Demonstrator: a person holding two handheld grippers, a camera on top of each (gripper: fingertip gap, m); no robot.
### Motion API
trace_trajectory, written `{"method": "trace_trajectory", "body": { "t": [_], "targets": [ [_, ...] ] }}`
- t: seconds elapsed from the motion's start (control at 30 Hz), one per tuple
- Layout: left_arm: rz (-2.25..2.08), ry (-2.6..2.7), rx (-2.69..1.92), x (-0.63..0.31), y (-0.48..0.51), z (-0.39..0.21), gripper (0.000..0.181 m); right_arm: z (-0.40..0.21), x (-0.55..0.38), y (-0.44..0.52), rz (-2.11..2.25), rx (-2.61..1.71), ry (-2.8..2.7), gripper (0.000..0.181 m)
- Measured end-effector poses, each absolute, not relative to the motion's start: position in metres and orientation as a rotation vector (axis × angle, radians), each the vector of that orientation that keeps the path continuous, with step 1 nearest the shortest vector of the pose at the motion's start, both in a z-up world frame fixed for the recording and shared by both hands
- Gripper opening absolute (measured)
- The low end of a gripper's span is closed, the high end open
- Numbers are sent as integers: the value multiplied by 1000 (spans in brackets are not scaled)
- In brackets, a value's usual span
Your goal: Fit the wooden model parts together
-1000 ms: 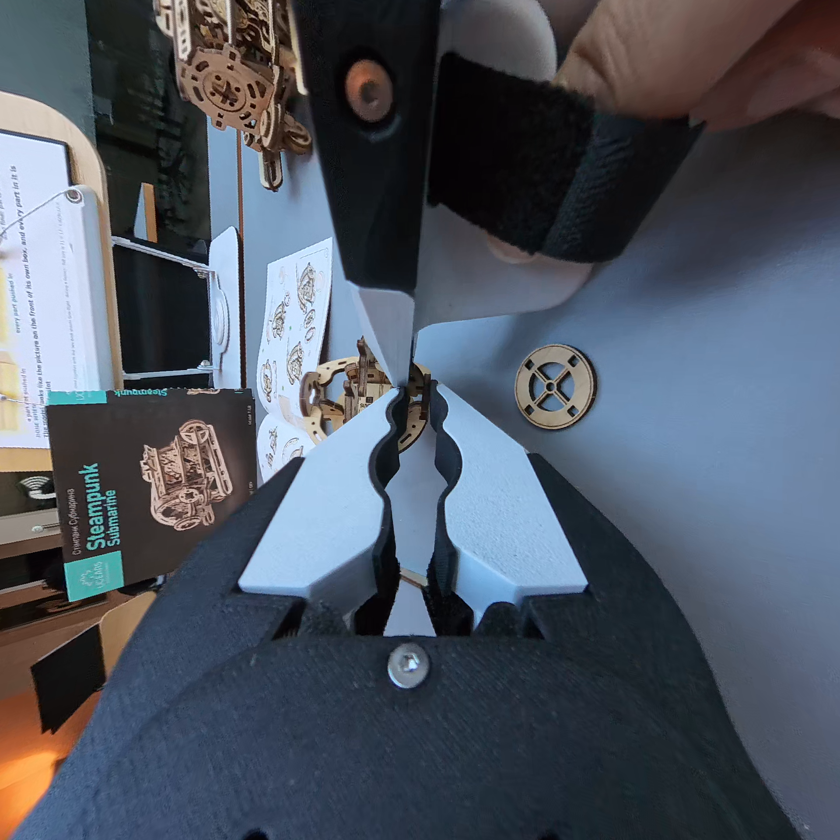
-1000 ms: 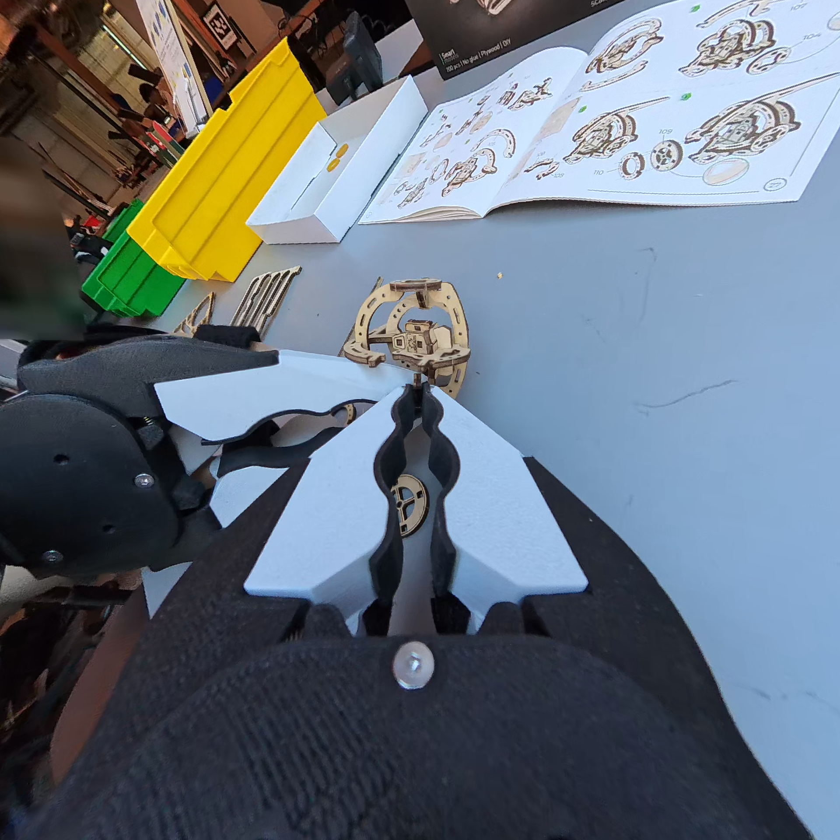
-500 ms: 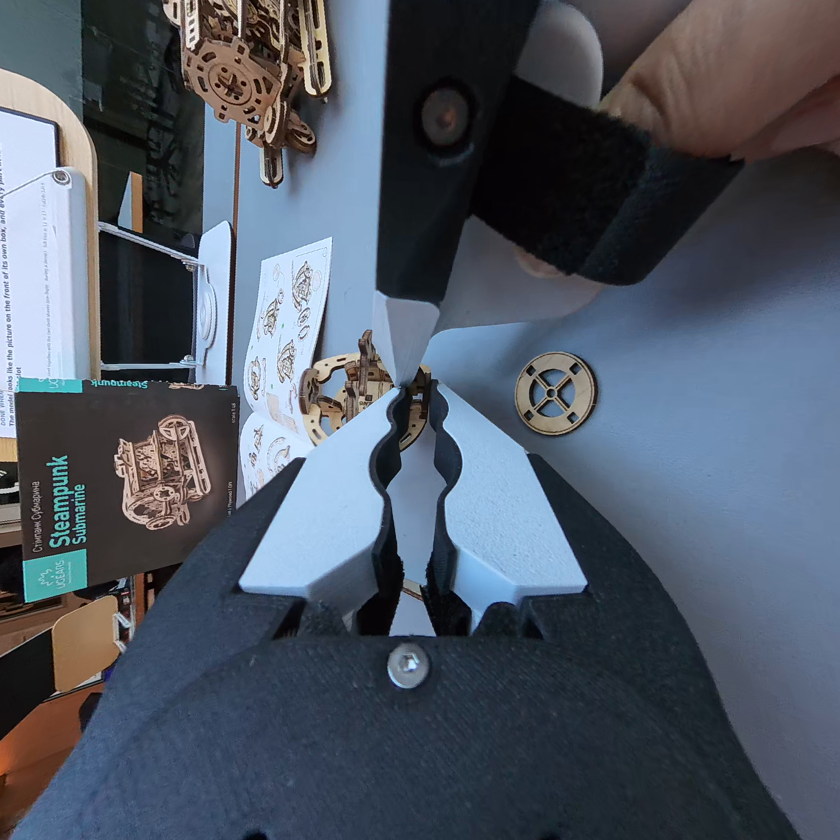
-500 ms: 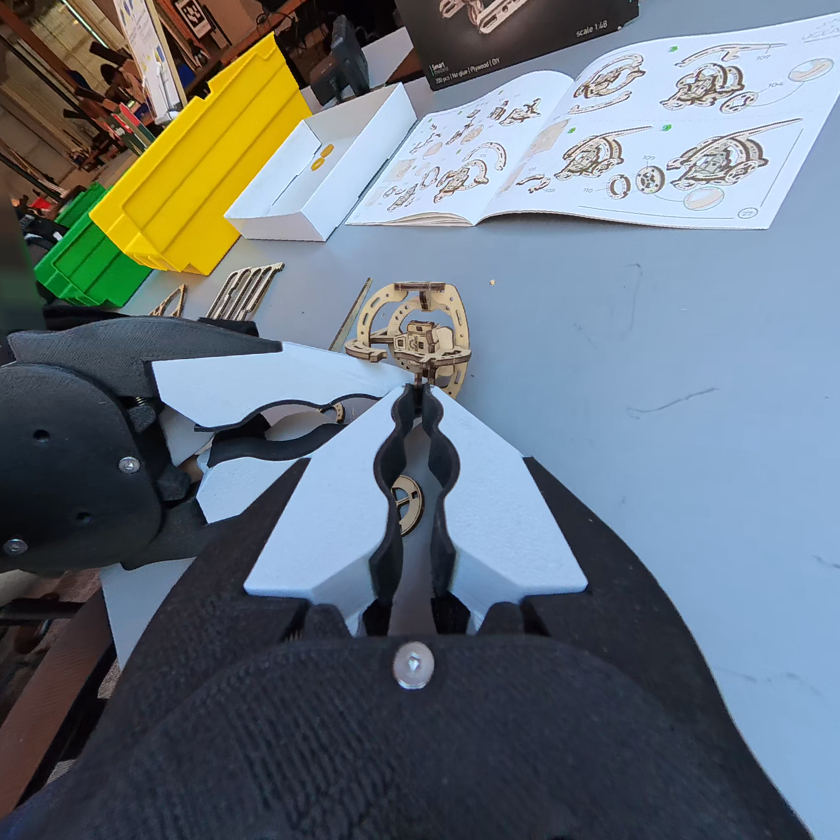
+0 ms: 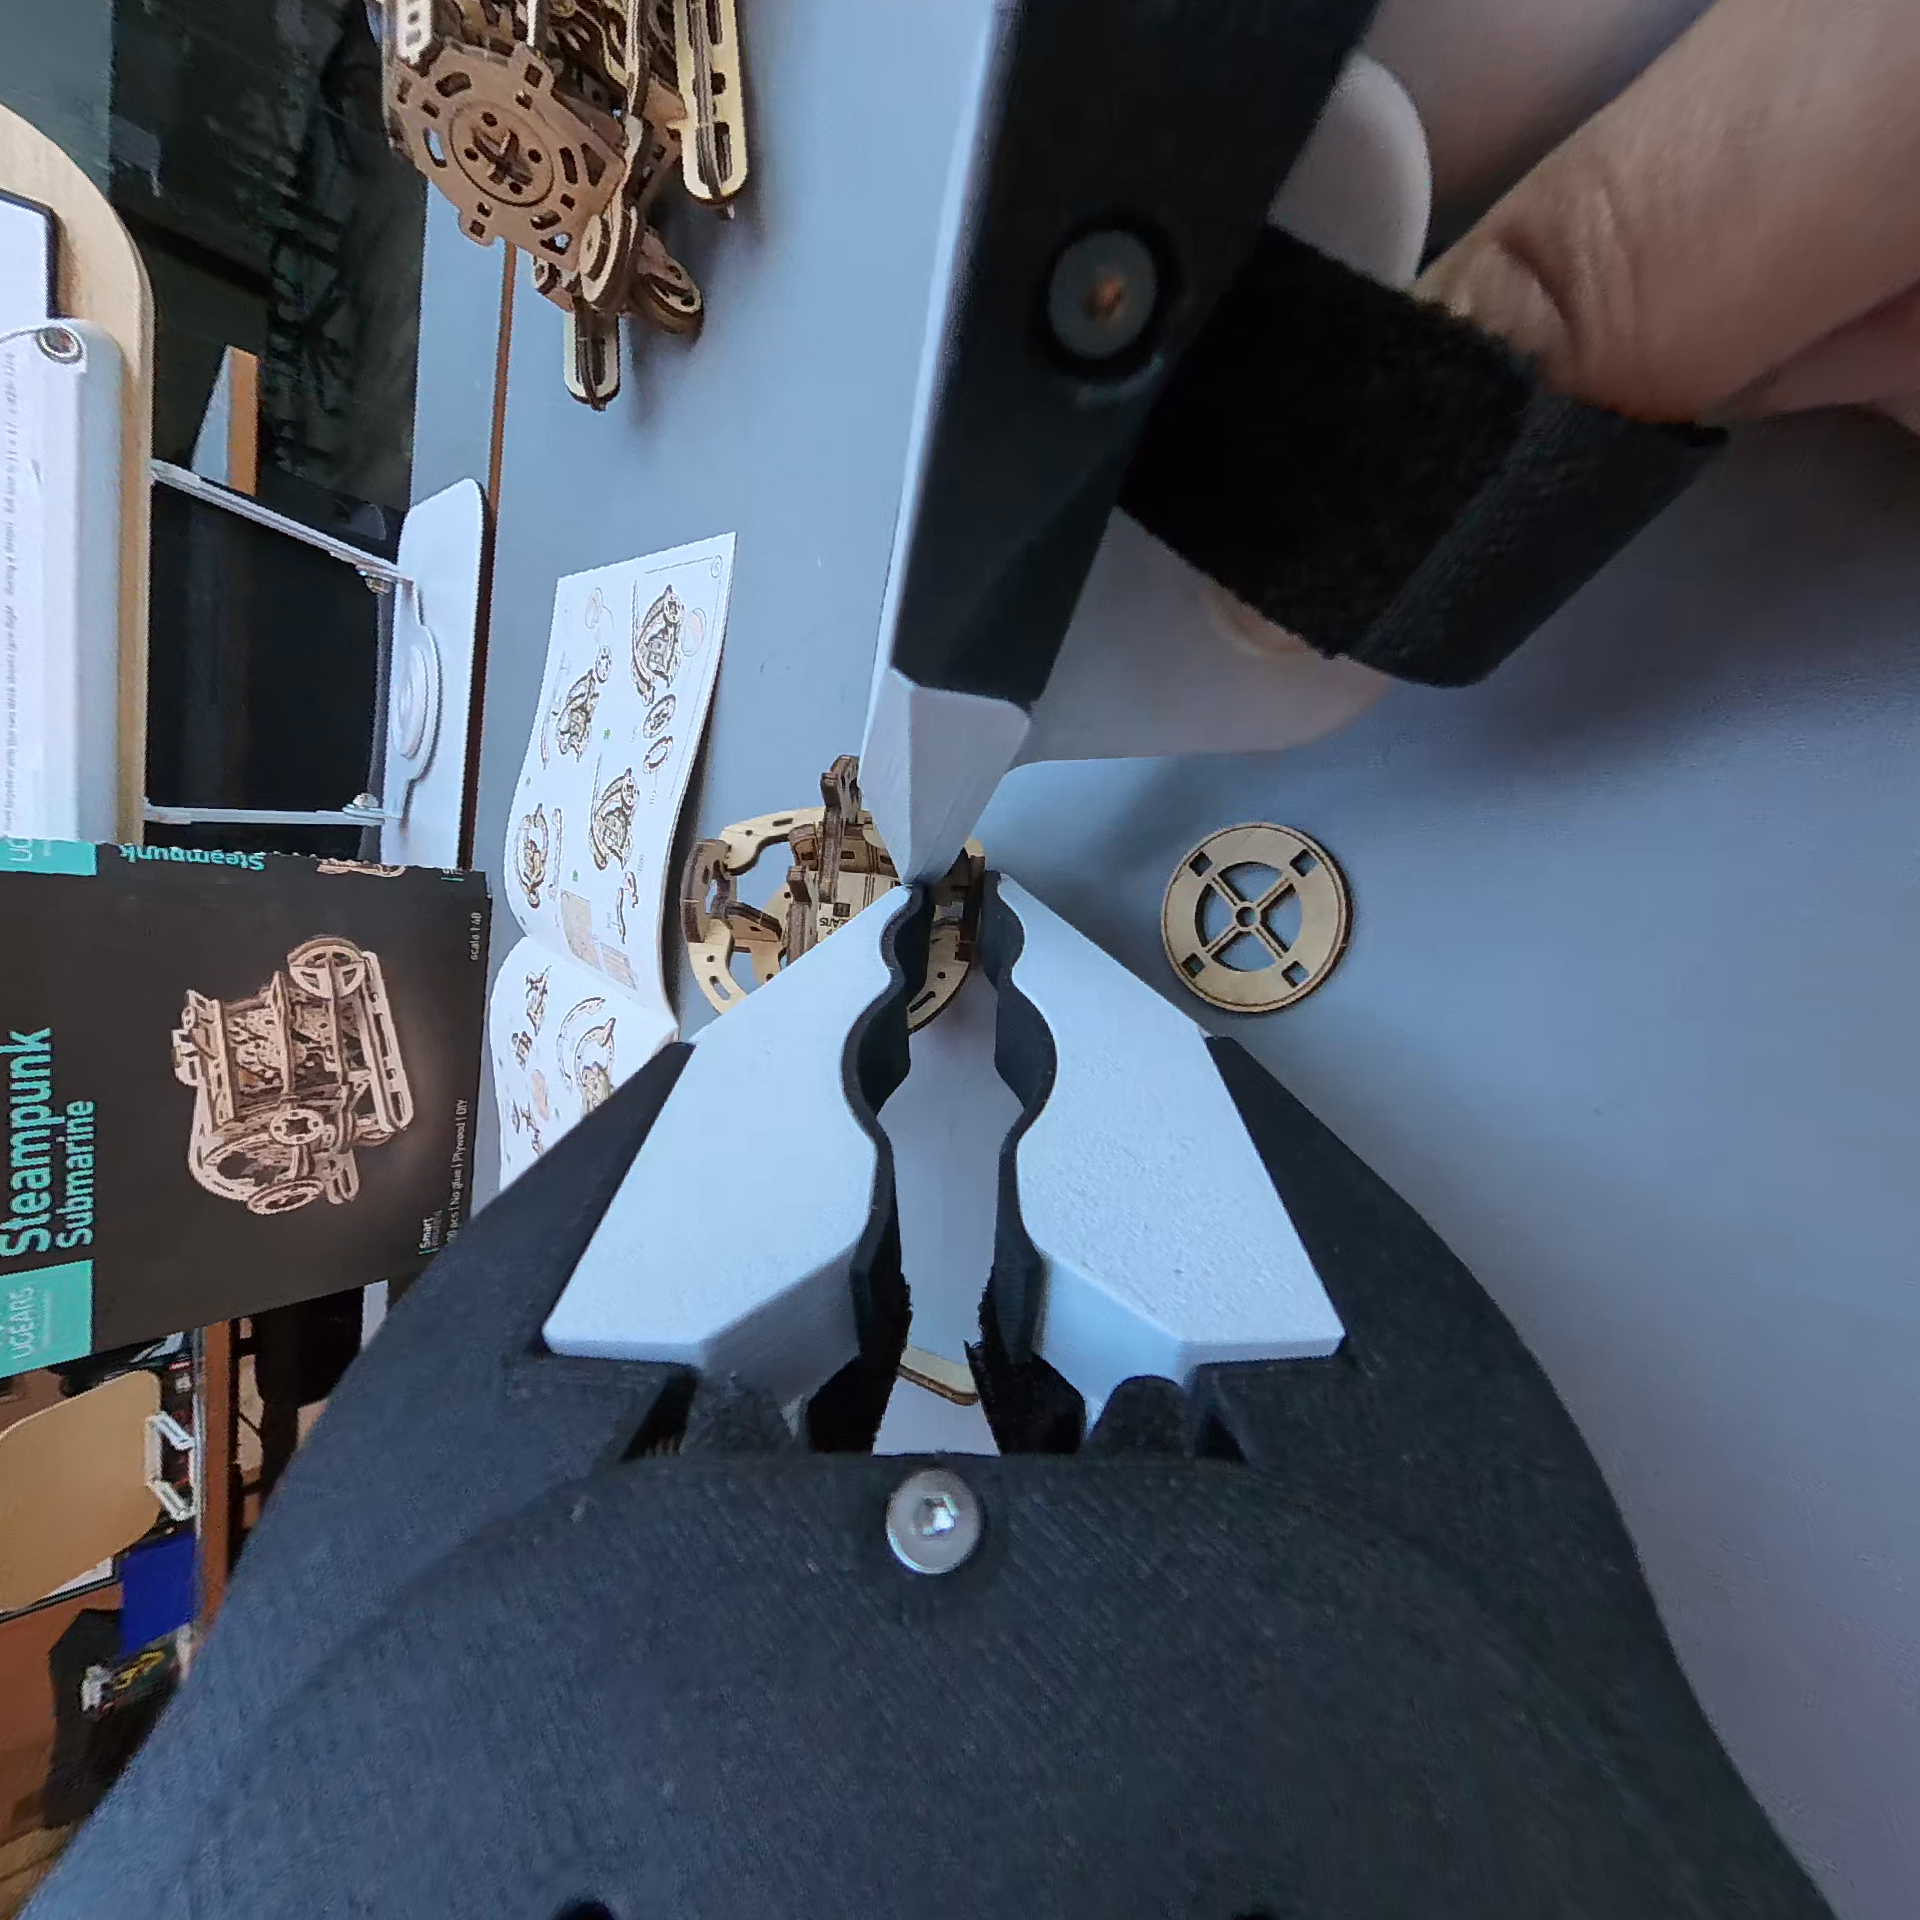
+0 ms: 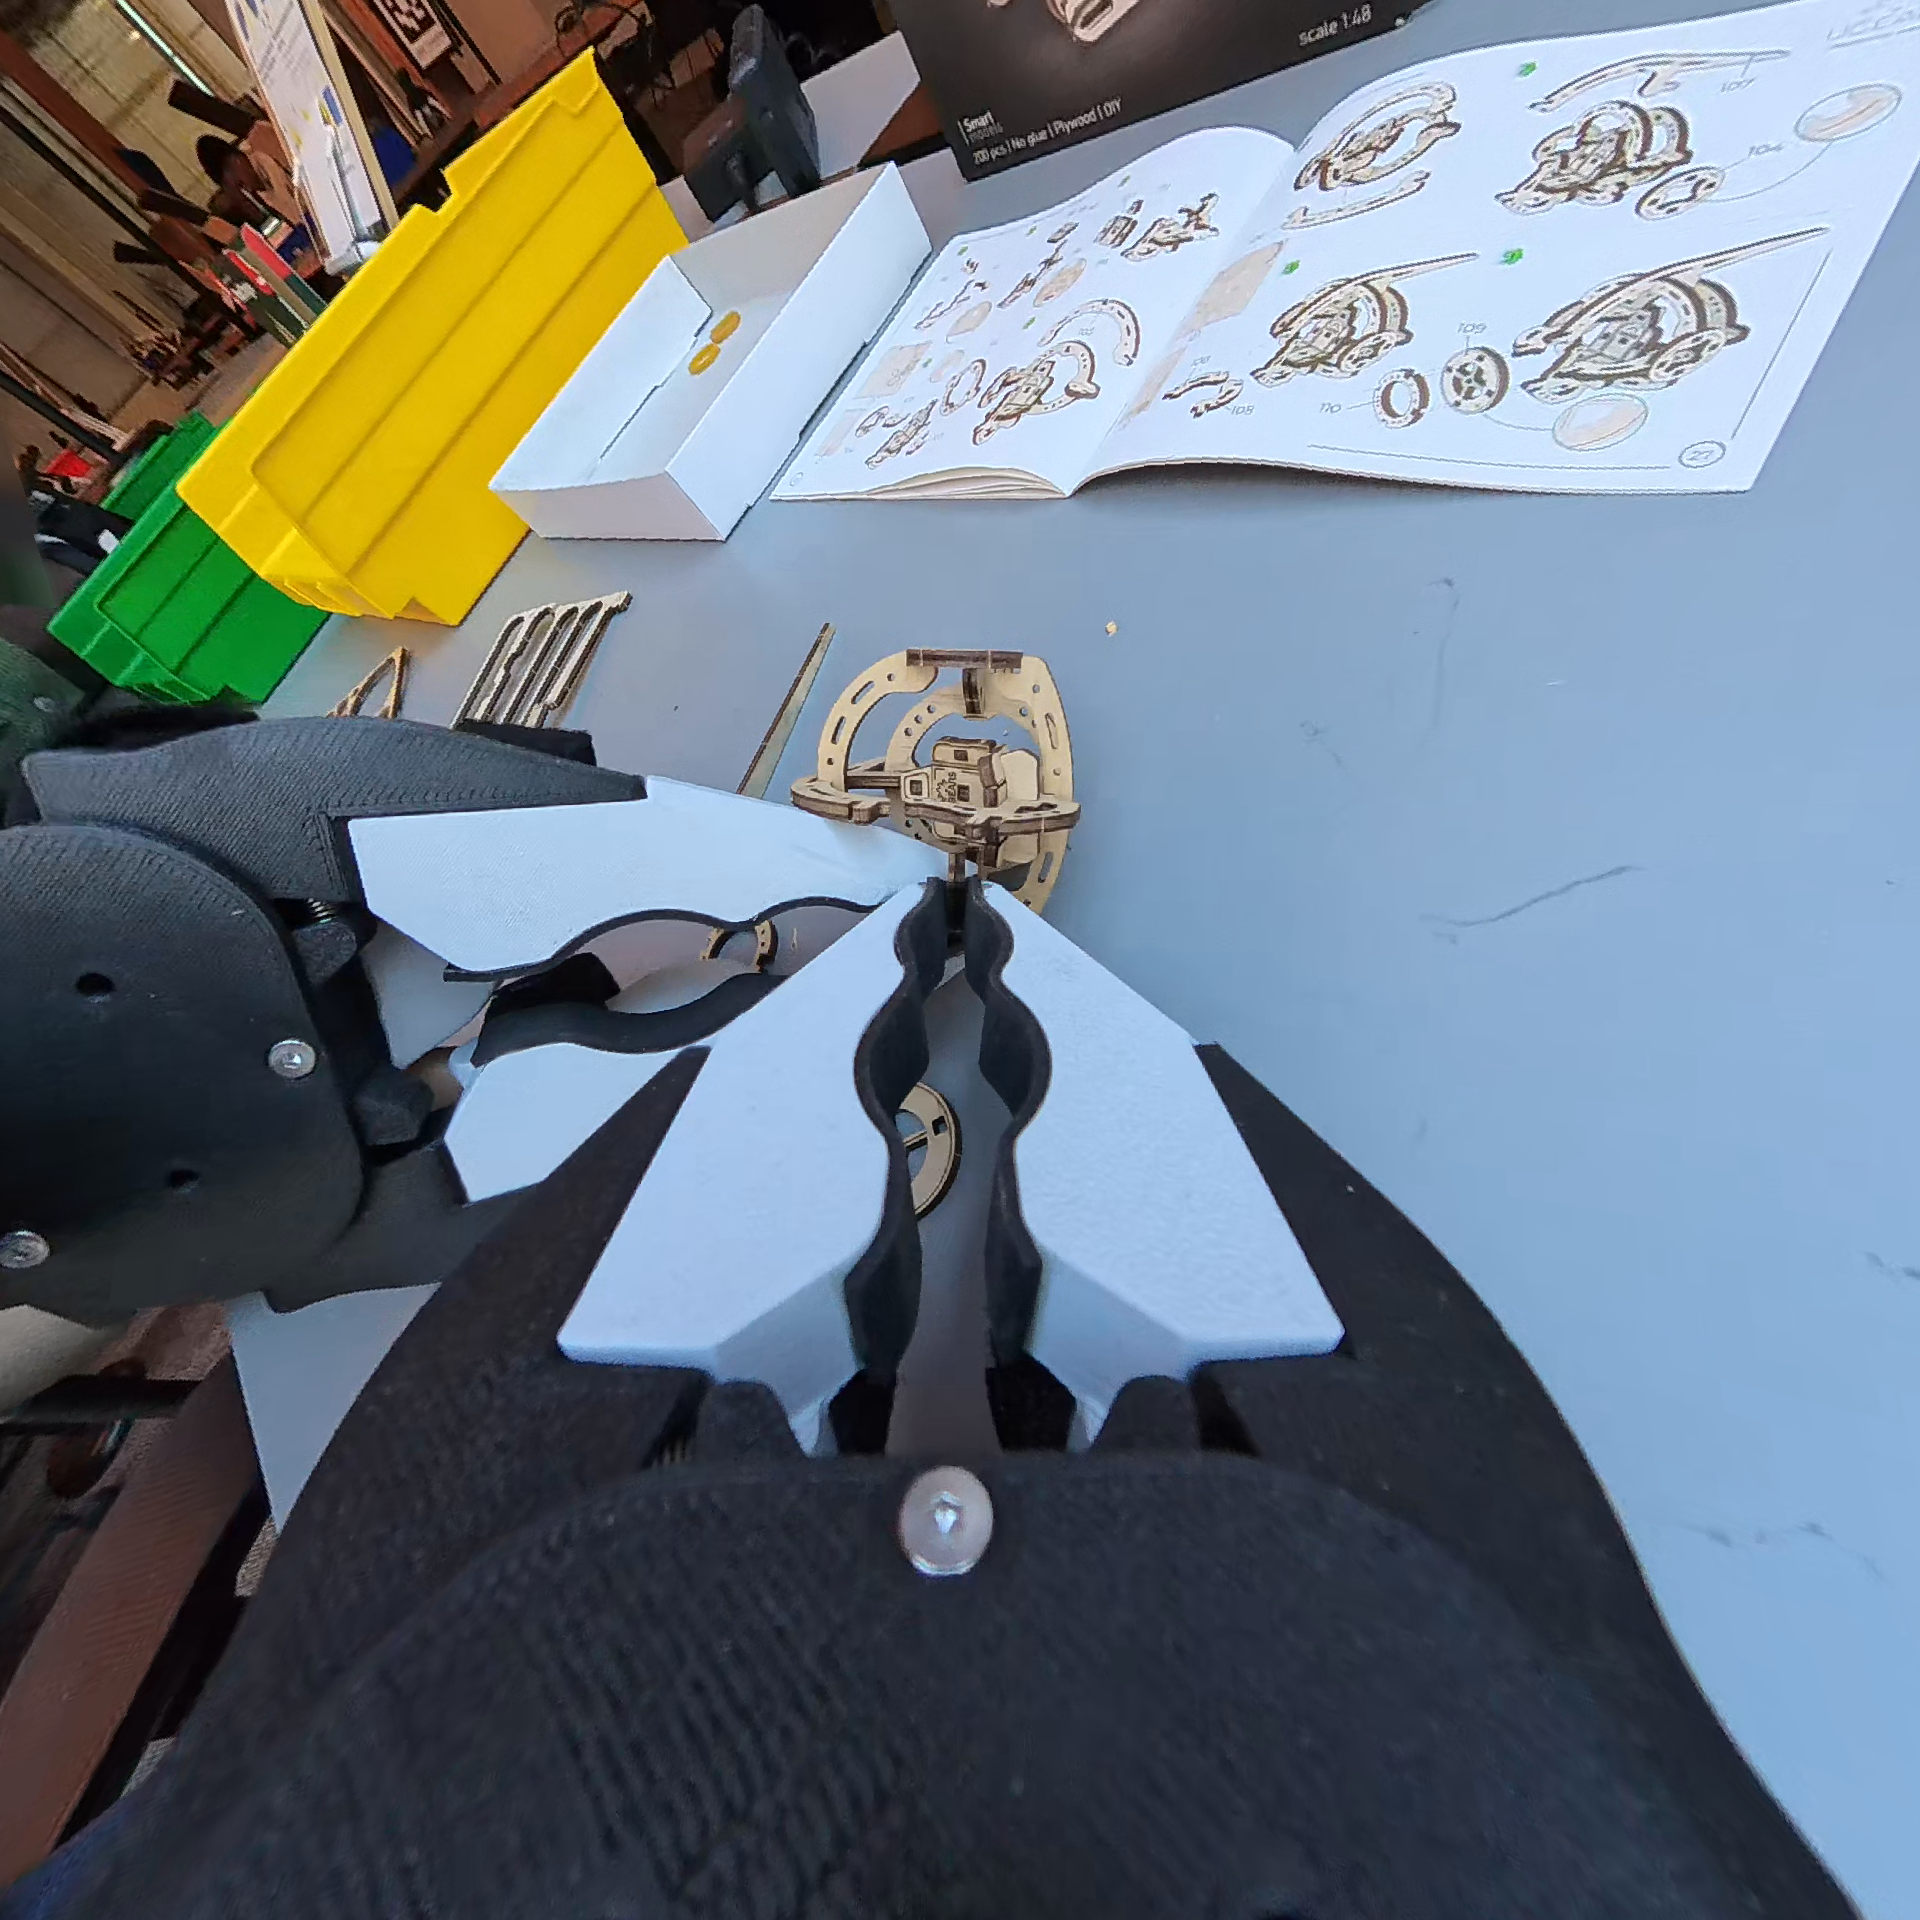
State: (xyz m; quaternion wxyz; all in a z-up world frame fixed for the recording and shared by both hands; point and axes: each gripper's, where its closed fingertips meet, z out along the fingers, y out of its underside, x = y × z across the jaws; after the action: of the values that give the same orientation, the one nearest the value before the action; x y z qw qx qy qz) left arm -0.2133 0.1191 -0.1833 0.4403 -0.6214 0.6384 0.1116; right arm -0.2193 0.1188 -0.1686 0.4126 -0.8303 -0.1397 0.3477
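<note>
A small wooden sub-assembly, a horseshoe-shaped ring with a little cabin block inside, stands on the grey table. My right gripper is shut on a thin peg at its near lower edge. My left gripper comes in from the left and is shut on the ring's edge of the same sub-assembly. The two grippers' tips touch there. The right gripper enters the left wrist view from above, held by a hand. A loose round spoked wooden wheel lies flat just beside them.
An open instruction booklet and a dark kit box lie behind. A white open box, yellow bins and green bins stand at the back left. Flat wooden pieces lie nearby. A large built wooden model sits farther off.
Both grippers stay closed on the sub-assembly at the same spot. The right gripper has tilted and shifted rightward in the left wrist view. The right wrist view has swung slightly.
</note>
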Motion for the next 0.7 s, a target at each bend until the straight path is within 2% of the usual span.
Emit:
{"method": "trace_trajectory", "body": {
  "t": [0.03, 0.7],
  "targets": [
    [287, 1584, -1531, -213, 119, -183, 8, -169, -219, 119, 876, -2089, -351, 2],
    [269, 1557, -1506, -212, 120, -183, 13, -169, -219, 119, 893, -2093, -341, 1]
  ]
}}
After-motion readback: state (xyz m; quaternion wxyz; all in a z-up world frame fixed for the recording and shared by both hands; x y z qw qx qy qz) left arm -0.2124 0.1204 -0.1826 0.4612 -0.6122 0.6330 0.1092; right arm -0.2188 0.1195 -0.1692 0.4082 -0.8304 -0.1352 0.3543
